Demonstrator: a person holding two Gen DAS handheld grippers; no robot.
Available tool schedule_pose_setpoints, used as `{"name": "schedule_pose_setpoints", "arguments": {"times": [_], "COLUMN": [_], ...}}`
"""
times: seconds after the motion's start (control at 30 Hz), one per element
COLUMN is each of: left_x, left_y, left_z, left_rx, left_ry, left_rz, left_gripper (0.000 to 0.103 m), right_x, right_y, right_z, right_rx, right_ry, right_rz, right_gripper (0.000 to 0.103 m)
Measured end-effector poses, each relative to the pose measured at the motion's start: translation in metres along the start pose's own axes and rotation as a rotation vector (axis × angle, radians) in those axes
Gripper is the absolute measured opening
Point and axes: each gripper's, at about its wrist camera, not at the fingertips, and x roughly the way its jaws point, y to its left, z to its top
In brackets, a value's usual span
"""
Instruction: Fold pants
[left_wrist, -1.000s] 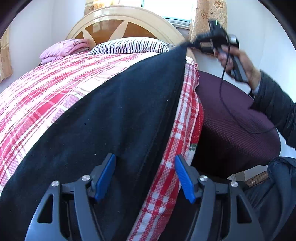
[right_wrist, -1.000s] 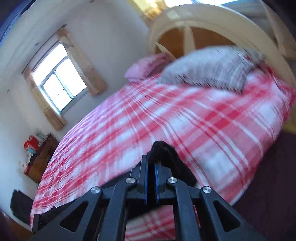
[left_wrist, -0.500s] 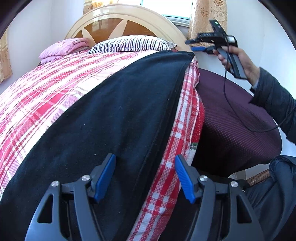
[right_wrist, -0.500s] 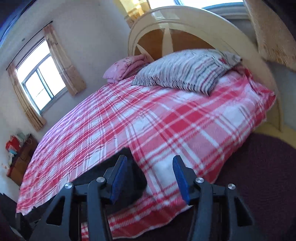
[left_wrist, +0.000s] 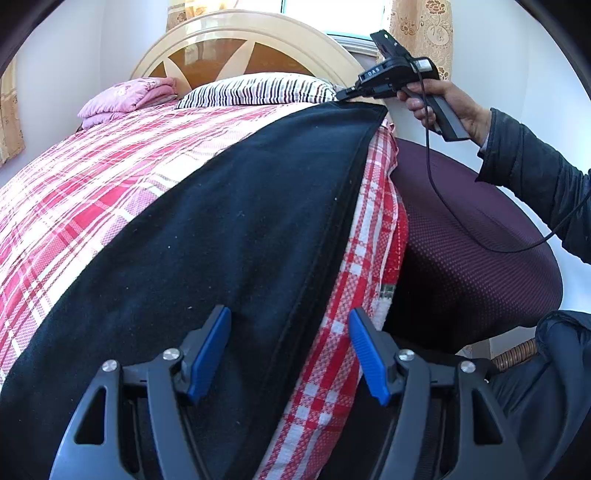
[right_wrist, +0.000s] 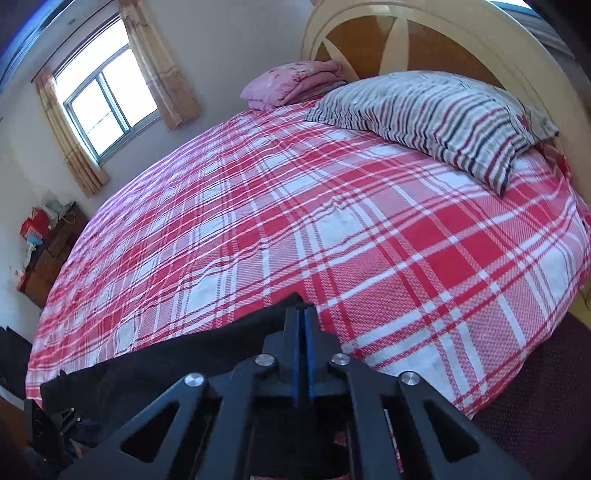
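Observation:
The black pants (left_wrist: 229, 236) lie stretched lengthwise along the right side of the red plaid bed (left_wrist: 92, 184). My left gripper (left_wrist: 290, 347) is open, its blue pads over the near end of the pants and the bed's edge. My right gripper (right_wrist: 300, 332) is shut on the far end of the pants (right_wrist: 207, 347), near the striped pillow. In the left wrist view the right gripper (left_wrist: 347, 96) pinches the pants' far corner, held by a hand.
A striped pillow (right_wrist: 436, 122) and a folded pink blanket (right_wrist: 291, 85) lie by the wooden headboard (left_wrist: 240, 48). A dark maroon surface (left_wrist: 472, 251) lies to the right of the bed. A window (right_wrist: 107, 107) and a wooden cabinet (right_wrist: 48, 251) are at the far left.
My right gripper held the far end, opened and let it go half a second ago, and has now shut on that end again. The left gripper has not moved.

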Motion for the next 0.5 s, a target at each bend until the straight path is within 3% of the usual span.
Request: {"name": "schedule_pose_setpoints", "arguments": {"times": [0.17, 0.3, 0.37, 0.4, 0.43, 0.5], "left_x": [0.0, 0.0, 0.0, 0.0, 0.0, -0.001], "left_y": [-0.001, -0.003, -0.002, -0.002, -0.002, -0.002], "left_z": [0.0, 0.0, 0.0, 0.0, 0.0, 0.0], "left_rx": [-0.001, 0.002, 0.001, -0.002, -0.005, -0.013], "left_ry": [0.0, -0.001, -0.003, -0.005, -0.007, -0.015], "left_rz": [0.007, 0.014, 0.013, 0.011, 0.011, 0.011], "left_gripper": [0.068, 0.068, 0.068, 0.068, 0.068, 0.068], "right_x": [-0.005, 0.0, 0.006, 0.009, 0.01, 0.011], "right_y": [0.009, 0.014, 0.012, 0.011, 0.01, 0.006], "right_z": [0.014, 0.015, 0.011, 0.007, 0.005, 0.001], "right_rx": [-0.028, -0.06, -0.062, -0.075, -0.075, -0.061], "right_ry": [-0.055, -0.007, 0.028, 0.046, 0.049, 0.052], "right_rz": [-0.039, -0.081, -0.081, -0.08, -0.081, -0.069], "right_gripper": [0.0, 0.001, 0.018, 0.052, 0.06, 0.06]}}
